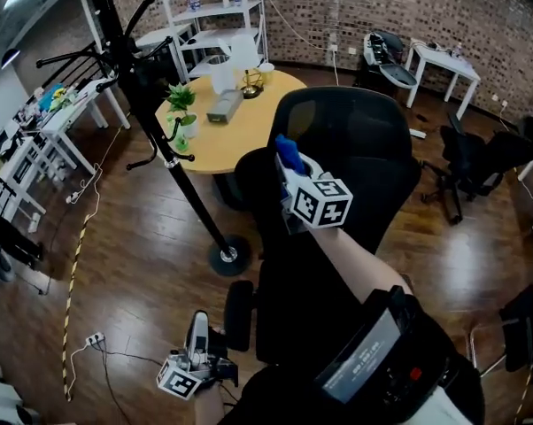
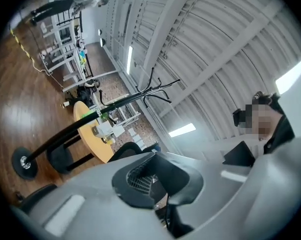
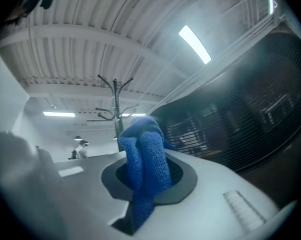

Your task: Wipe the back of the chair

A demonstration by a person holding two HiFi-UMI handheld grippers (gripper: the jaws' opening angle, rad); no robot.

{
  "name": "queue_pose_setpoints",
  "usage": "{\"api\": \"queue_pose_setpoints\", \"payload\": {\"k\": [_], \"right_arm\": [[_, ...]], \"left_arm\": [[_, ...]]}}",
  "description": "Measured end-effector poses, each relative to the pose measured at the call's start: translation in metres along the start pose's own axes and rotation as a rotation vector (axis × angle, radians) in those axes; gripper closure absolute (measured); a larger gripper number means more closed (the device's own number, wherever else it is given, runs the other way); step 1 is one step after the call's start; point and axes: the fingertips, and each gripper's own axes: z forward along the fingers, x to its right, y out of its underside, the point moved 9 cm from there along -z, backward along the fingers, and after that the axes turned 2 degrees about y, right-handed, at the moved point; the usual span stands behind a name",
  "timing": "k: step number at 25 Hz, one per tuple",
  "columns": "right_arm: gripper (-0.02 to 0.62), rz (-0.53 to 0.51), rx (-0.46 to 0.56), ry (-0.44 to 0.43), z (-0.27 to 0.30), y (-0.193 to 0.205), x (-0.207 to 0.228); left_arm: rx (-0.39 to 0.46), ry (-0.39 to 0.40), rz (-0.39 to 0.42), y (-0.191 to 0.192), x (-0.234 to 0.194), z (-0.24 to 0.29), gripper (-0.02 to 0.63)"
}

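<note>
Right gripper (image 1: 291, 168) — one cloth (image 3: 143, 159) pinched, one chair (image 1: 355, 140)

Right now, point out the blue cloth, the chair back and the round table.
blue cloth (image 3: 144, 161): right gripper view, its folded middle.
chair back (image 1: 355, 144): head view, upper part.
round table (image 1: 242, 142): head view, bare top.

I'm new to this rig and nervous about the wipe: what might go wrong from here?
1. The cloth is only a bunched wad in the right gripper; dragging it over the chair back's mesh may pull it loose.
2. The left gripper hangs low and does not brace the chair, so a push may turn the chair away.
3. The coat rack stands close on the left; a turning chair might knock it.
</note>
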Motion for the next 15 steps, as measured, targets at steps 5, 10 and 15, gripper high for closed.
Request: {"api": "queue_pose_setpoints", "payload": {"k": [5, 10, 15], "right_arm": [[0.563, -0.141, -0.106, -0.276, 0.019, 0.036, -0.062], [0.563, -0.273, -0.26, -0.321, 0.028, 0.071, -0.053], [0.563, -0.233, -0.227, -0.022, 0.004, 0.056, 0.051]], "left_arm": [[0.028, -0.018, 0.023, -0.003, 0.003, -0.005, 0.6], [-0.012, 0.011, 0.02, 0.007, 0.006, 0.009, 0.6], [-0.079, 0.054, 0.013, 0.022, 0.011, 0.035, 0.6]]}}
